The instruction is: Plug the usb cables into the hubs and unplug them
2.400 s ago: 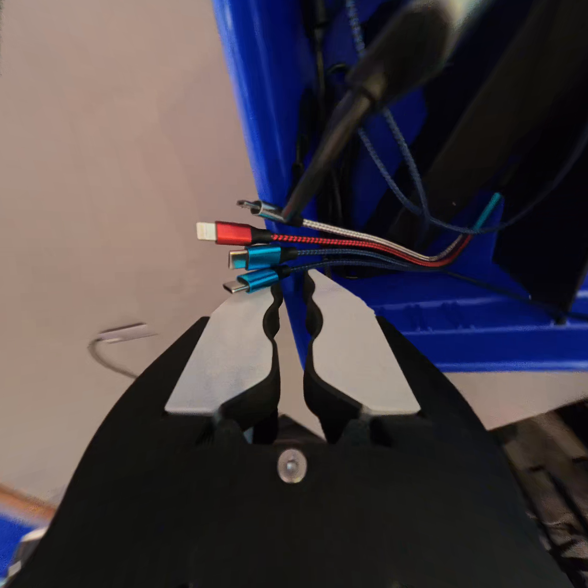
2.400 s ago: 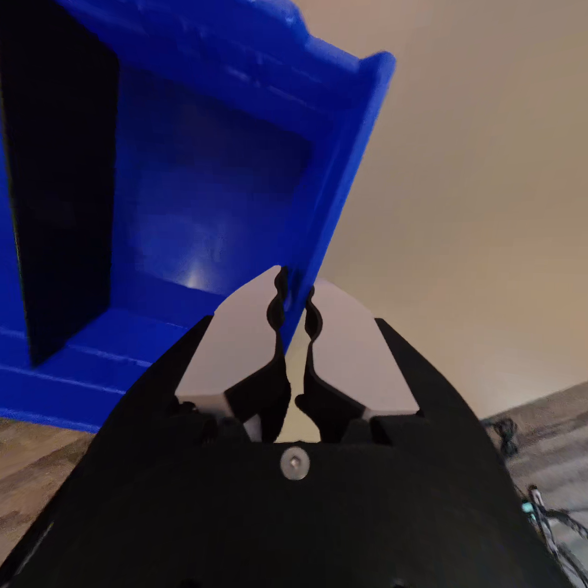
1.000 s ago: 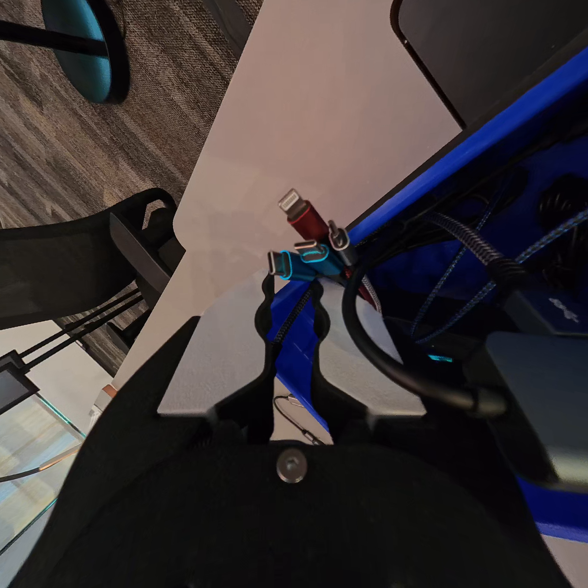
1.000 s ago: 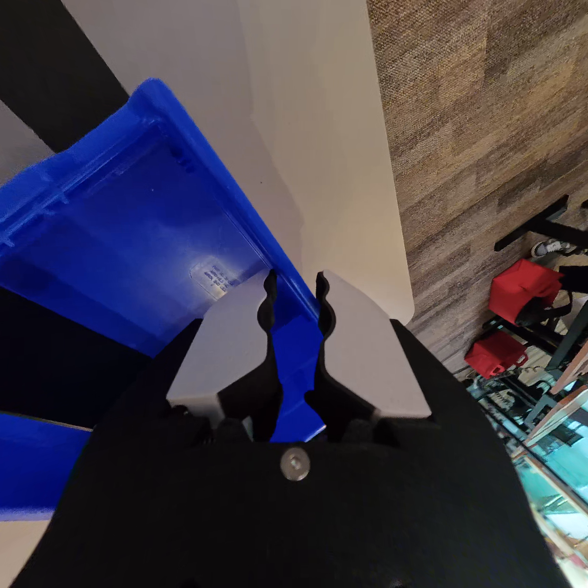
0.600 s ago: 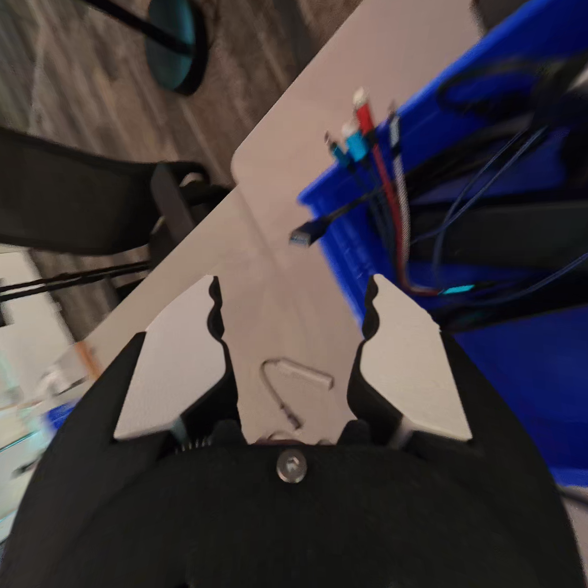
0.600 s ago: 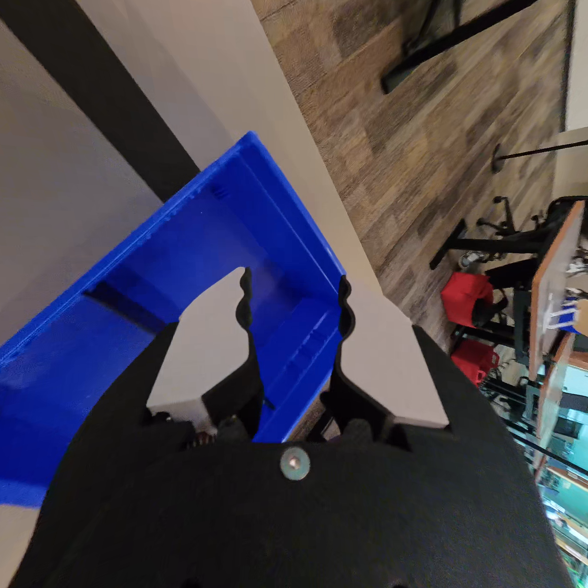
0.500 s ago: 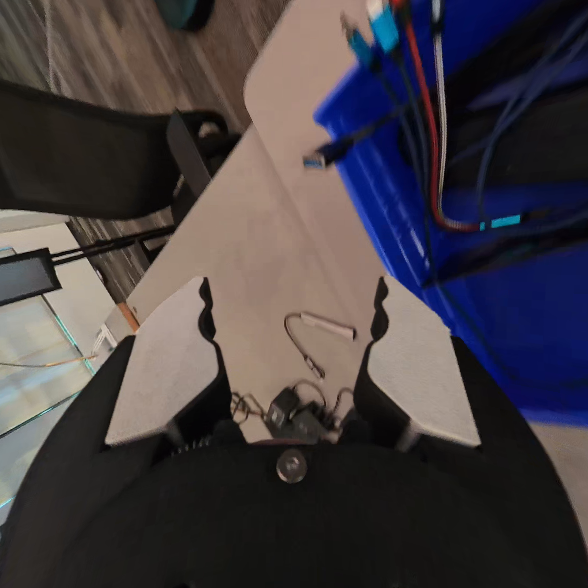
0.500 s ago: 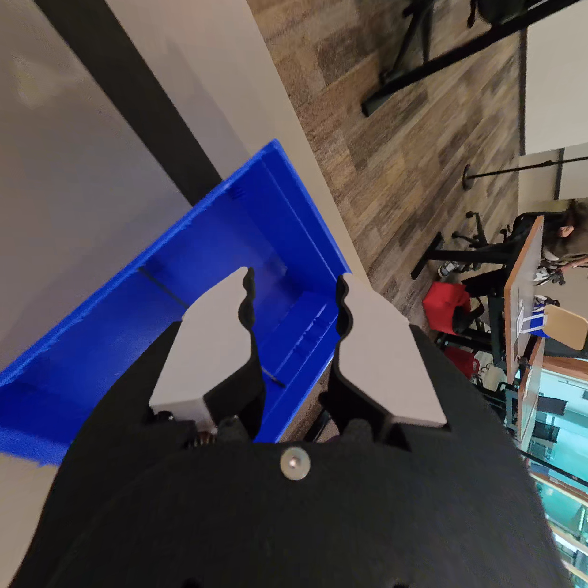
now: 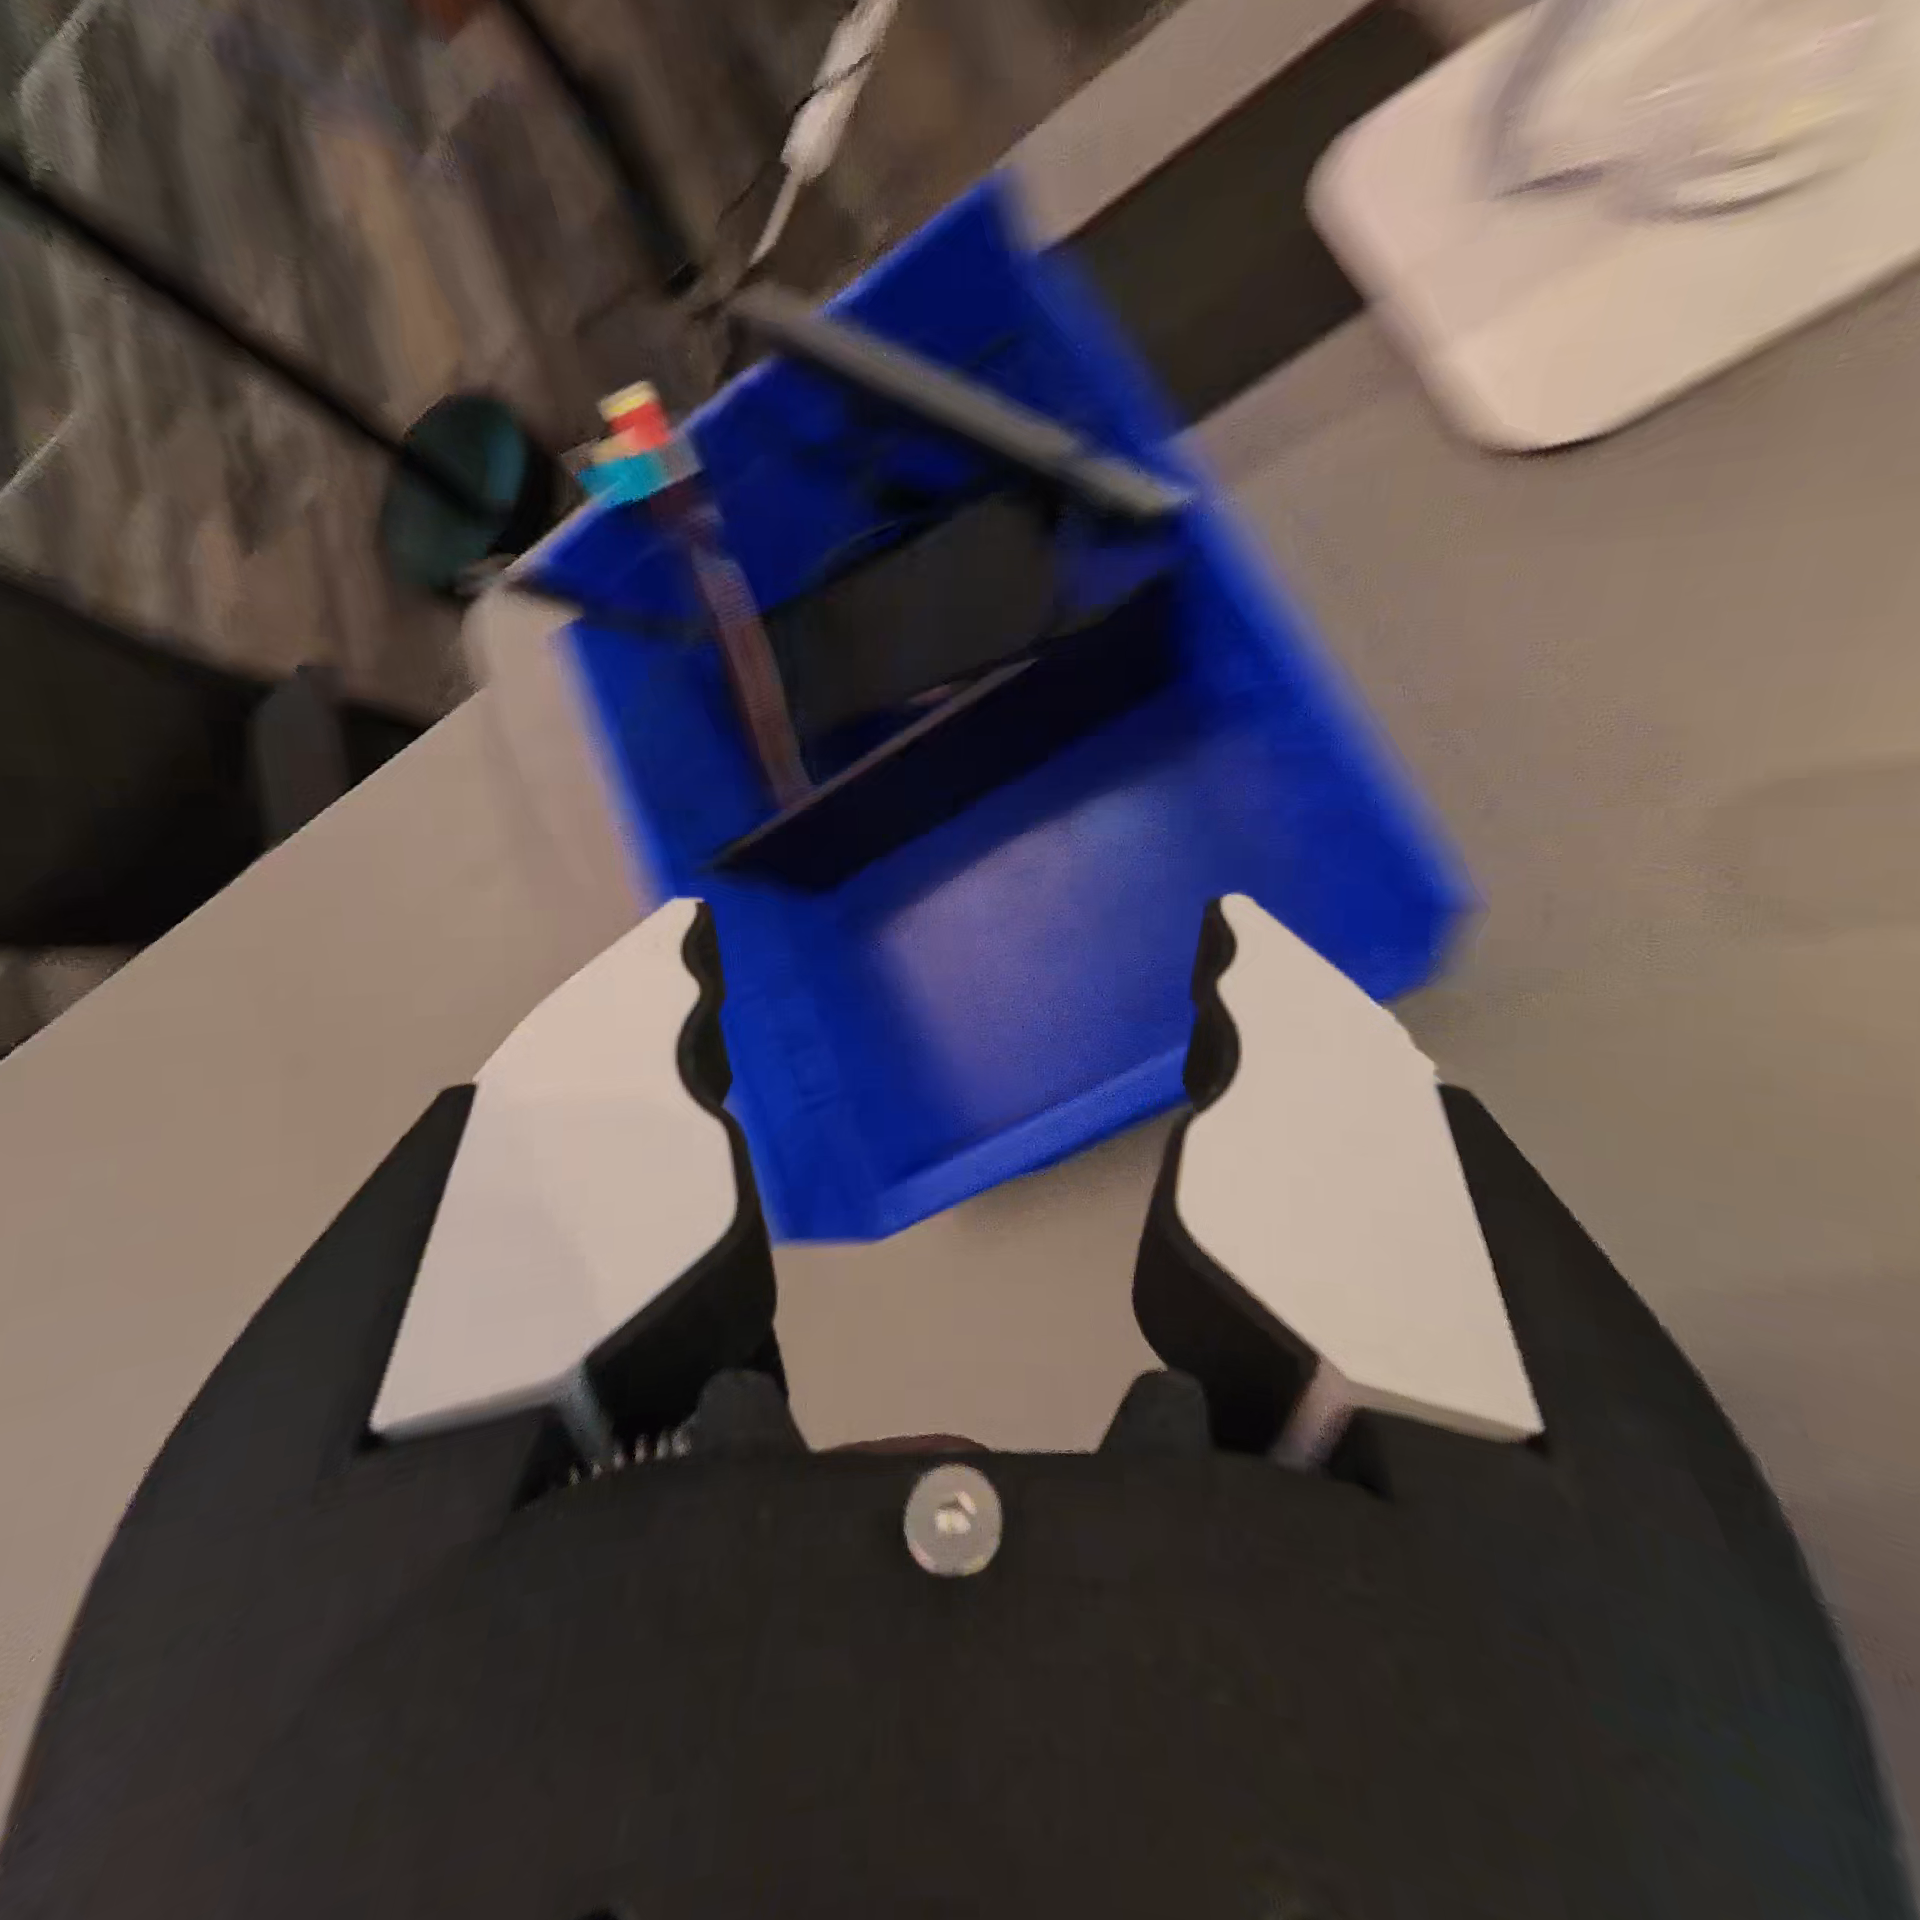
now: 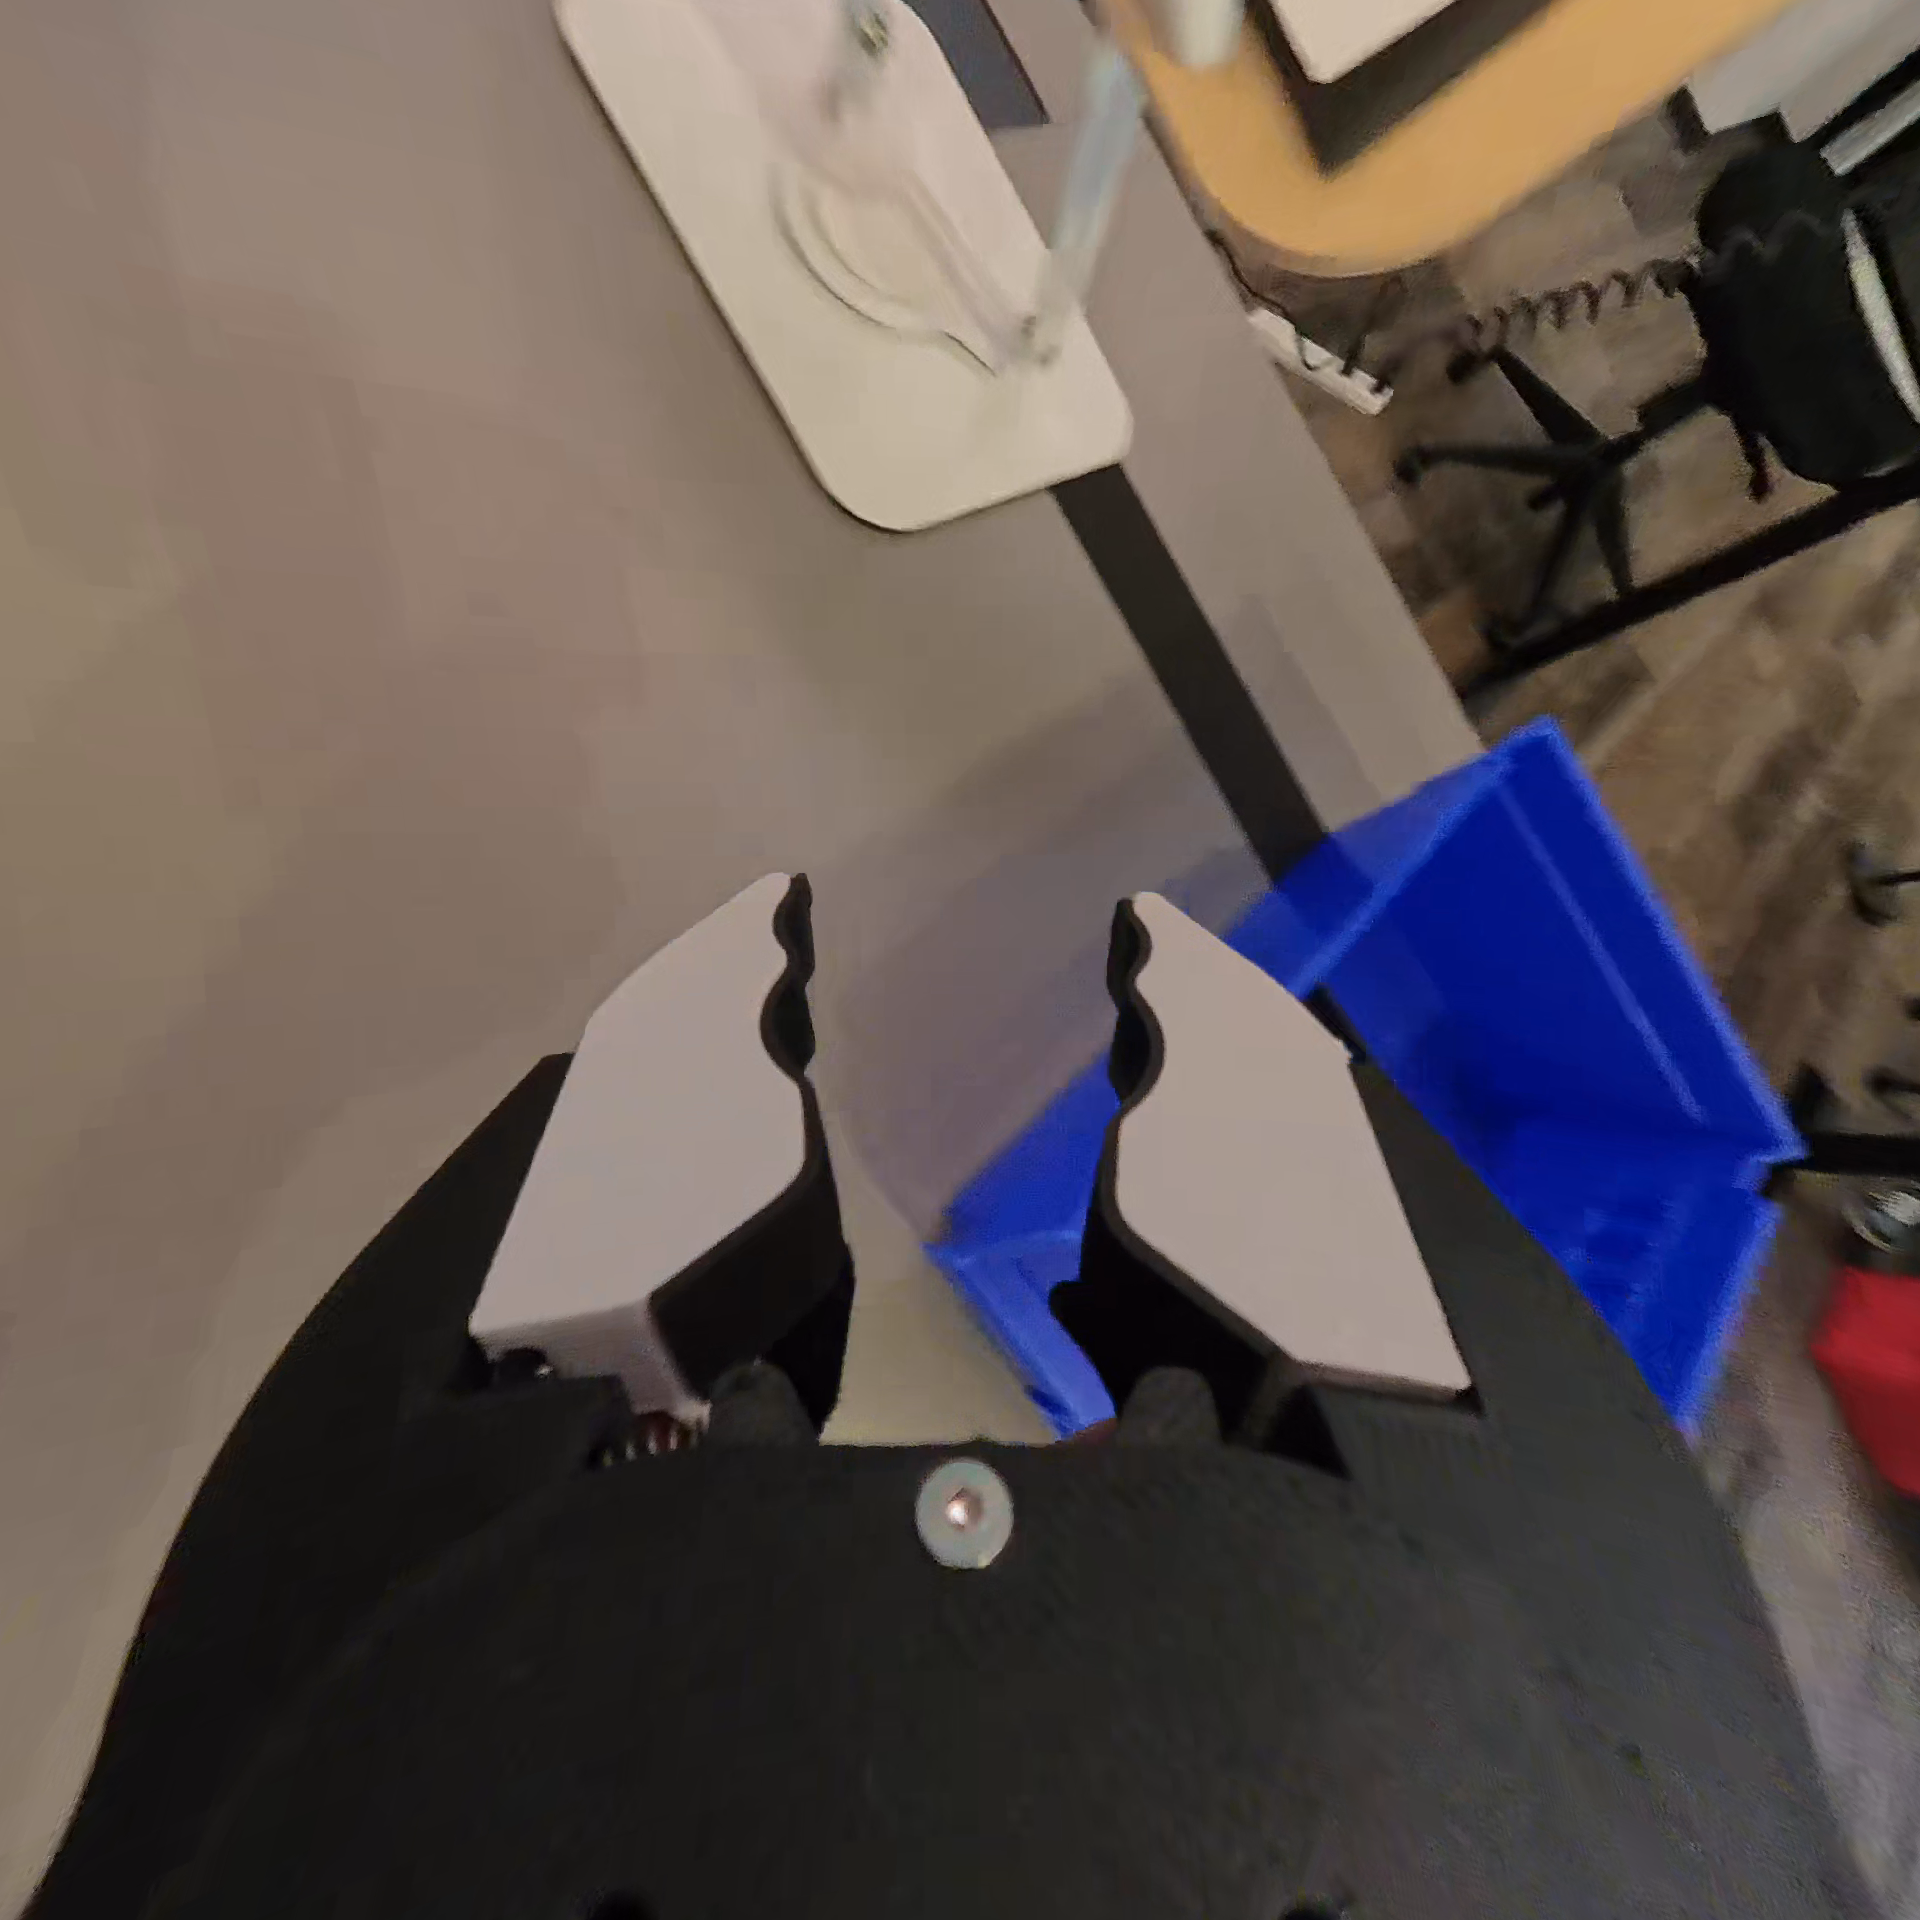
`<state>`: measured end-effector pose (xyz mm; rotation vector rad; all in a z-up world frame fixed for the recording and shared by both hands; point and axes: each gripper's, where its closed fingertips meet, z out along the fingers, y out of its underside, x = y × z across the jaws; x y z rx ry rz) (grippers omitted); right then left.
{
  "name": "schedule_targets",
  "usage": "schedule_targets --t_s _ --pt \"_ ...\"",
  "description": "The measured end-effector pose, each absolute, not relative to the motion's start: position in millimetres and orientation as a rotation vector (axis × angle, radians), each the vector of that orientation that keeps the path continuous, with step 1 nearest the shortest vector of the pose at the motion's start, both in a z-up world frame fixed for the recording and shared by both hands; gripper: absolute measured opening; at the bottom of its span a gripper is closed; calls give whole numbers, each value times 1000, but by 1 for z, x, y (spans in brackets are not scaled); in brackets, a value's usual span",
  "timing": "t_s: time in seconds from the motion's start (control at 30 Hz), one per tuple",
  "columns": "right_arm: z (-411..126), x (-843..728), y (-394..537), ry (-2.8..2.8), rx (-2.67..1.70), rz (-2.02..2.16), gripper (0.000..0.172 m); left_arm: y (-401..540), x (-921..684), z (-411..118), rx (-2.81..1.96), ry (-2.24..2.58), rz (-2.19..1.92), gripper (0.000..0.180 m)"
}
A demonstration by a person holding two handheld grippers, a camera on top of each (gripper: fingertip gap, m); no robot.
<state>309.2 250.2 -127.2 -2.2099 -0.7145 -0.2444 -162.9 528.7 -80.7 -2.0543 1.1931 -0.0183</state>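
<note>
In the left wrist view a blue bin (image 9: 1039,935) stands on the grey table (image 9: 312,1039), blurred by motion. Dark flat hubs (image 9: 935,769) lie in it, and a bundle of cables with red and blue plugs (image 9: 634,447) sticks out over its far left corner. My left gripper (image 9: 961,935) is open and empty, held back from the bin's near wall. In the right wrist view my right gripper (image 10: 961,914) is open and empty over bare table, with the blue bin (image 10: 1507,1039) to its right.
A white flat base with a clear stand (image 10: 862,260) sits on the table at the back, and shows in the left wrist view (image 9: 1621,239). The table's edge runs past the bin, with floor, chairs and another desk (image 10: 1403,135) beyond. Tip to tip, the grippers are about 55 cm apart.
My left gripper let go of the cable, opened wide and pulled back from the bin. My right gripper opened off the bin's wall and swung left over the table.
</note>
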Motion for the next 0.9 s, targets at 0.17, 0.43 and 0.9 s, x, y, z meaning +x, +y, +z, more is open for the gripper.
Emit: schedule_targets --t_s 0.17,0.43,0.9 --pt "-171 254 255 -632 -2181 20 64 406 -36 -138 -1873 1350 -372 94" --pt "-238 217 283 -608 -2209 95 87 341 78 -226 -1896 1501 -629 112" --pt "-274 195 283 -594 -2340 237 121 345 94 -277 -1994 1587 -566 129"
